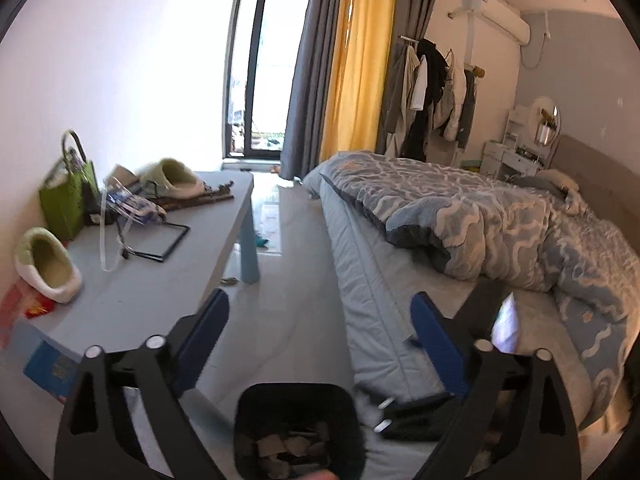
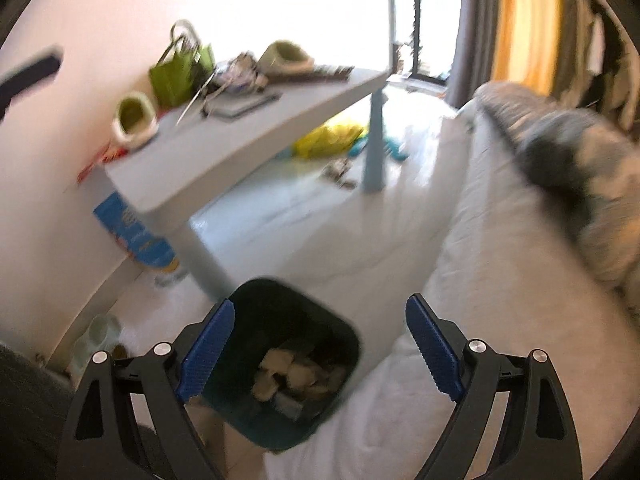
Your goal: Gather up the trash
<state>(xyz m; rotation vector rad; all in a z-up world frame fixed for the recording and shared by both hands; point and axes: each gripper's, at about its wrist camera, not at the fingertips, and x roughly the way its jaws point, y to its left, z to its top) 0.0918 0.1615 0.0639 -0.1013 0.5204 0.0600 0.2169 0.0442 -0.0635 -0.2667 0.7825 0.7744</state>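
Left gripper [image 1: 320, 332]: jaws spread wide, nothing between the blue pads [image 1: 202, 336]. Right gripper [image 2: 320, 340]: jaws likewise wide apart, nothing held. No earlier view to compare.

Nearest object: dark bin [image 2: 288, 360] on the pale floor, directly below both grippers. It stands between the table leg and the side of the bed. Inside lies a heap of crumpled pale paper scraps [image 2: 296, 376]; in the left wrist view the same scraps [image 1: 292, 450] show at the bottom of the bin [image 1: 298, 400]. Right wrist view is motion-blurred, so finer detail of the scraps cannot be told.

Left of the bin: grey table [image 1: 160, 280] against the white wall. A blue box [image 2: 132, 232] leans on the floor under its near end. On the top, near to far: one green-lined slipper [image 1: 48, 264], a black wire stand [image 1: 160, 240], a green bag [image 1: 68, 196] with handles, a clear plastic packet [image 1: 132, 200], a second slipper [image 1: 172, 178].

Under the far end of the table: a yellow bag [image 2: 328, 136] on the floor, beside teal items too blurred to name.

Right of the bin: bed [image 1: 384, 280] with a blue-and-white patterned quilt [image 1: 500, 220] bunched on it.

Far: yellow curtain [image 1: 360, 60] flanked by grey ones, a glass door [image 1: 260, 60], clothes hanging on a rack [image 1: 428, 92].
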